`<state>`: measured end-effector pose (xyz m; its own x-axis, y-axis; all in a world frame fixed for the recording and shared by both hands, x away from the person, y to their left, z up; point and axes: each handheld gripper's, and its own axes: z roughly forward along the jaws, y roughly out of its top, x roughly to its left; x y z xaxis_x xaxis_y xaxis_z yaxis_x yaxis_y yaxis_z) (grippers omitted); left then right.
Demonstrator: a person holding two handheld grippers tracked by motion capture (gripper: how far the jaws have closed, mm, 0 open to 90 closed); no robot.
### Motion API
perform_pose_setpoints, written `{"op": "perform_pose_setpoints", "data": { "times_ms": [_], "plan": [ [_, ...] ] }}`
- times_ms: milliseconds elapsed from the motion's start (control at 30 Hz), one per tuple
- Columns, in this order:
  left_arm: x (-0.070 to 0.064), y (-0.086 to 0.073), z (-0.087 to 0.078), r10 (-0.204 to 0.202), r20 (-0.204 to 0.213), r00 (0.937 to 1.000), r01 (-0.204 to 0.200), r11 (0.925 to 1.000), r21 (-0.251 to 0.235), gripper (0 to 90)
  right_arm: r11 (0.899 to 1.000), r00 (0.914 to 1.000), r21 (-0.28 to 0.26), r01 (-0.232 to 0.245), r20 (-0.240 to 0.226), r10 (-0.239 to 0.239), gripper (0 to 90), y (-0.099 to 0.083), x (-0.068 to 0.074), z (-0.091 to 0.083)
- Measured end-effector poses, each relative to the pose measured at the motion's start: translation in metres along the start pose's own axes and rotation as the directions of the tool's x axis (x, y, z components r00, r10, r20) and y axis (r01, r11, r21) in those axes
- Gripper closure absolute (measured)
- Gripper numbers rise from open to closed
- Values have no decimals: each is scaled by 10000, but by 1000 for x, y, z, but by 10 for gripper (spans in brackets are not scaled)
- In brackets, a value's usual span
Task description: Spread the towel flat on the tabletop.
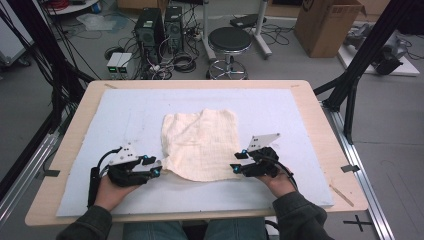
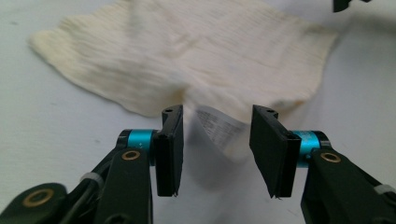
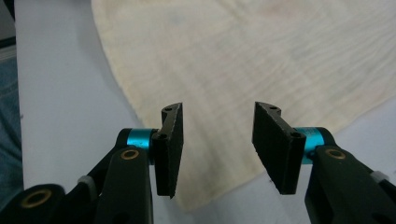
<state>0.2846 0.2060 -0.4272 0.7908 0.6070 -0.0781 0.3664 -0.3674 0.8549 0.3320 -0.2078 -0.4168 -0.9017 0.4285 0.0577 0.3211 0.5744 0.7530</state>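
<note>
Cream cloth (image 1: 200, 144), soft, light and limp on the blue mat (image 1: 280, 107), best pinched at its near corners by left gripper (image 1: 156, 167) and right gripper (image 1: 235, 162), jaws apart.

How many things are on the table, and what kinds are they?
Cream cloth: 1
Pale blue mat under the cloth: 1
Grippers, the left gripper and the right gripper, each with its jaws open at a near corner of the cloth: 2
Total: 4
</note>
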Motion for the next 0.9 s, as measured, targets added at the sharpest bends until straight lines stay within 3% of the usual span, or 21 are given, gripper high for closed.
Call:
{"op": "perform_pose_setpoints", "data": {
  "times_ms": [67, 200, 300, 400, 467, 533, 700, 800, 867, 900],
  "plan": [
    [-1, 0, 5, 230, 122, 9997, -233, 9994, 238, 531, 9996, 9999, 261, -106, -105, 109, 539, -6, -1, 4],
    [-1, -1, 15, 413, -127, 9991, -403, 9969, 672, 539, 9985, 9999, 556, 22, -165, -12, 564, -8, 0, 12],
    [1, -2, 20, 596, -128, 9981, -584, 9951, 802, 682, 9941, 9996, 1072, 188, -221, -165, 616, -10, 2, 19],
    [1, -1, 19, 822, -204, 9964, -804, 9937, 779, 844, 9945, 9997, 1031, 178, -157, -163, 745, -9, 2, 19],
    [0, 0, 14, 873, -240, 9959, -854, 9937, 729, 870, 9938, 9996, 1111, 96, -290, -64, 850, -9, 1, 18],
    [-2, 3, 7, 1074, -285, 9938, -1053, 9921, 688, 874, 9933, 9990, 1144, 174, -417, -127, 880, -9, 1, 18],
    [-12, 14, -16, 1782, -525, 9826, -1750, 9827, 601, 874, 9923, 9981, 1211, 245, -588, -175, 882, -9, 6, 13],
    [-21, 23, -28, 2218, -441, 9741, -2190, 9738, 615, 872, 9921, 9972, 1211, 329, -702, -245, 882, -9, 11, 11],
    [-27, 27, -35, 2617, -320, 9646, -2586, 9628, 782, 869, 9913, 9966, 1236, 455, -736, -366, 882, -9, 13, 8],
    [-30, 28, -38, 2653, -194, 9640, -2629, 9612, 830, 864, 9907, 9967, 1266, 489, -700, -402, 882, -11, 14, 7]
  ]
}}
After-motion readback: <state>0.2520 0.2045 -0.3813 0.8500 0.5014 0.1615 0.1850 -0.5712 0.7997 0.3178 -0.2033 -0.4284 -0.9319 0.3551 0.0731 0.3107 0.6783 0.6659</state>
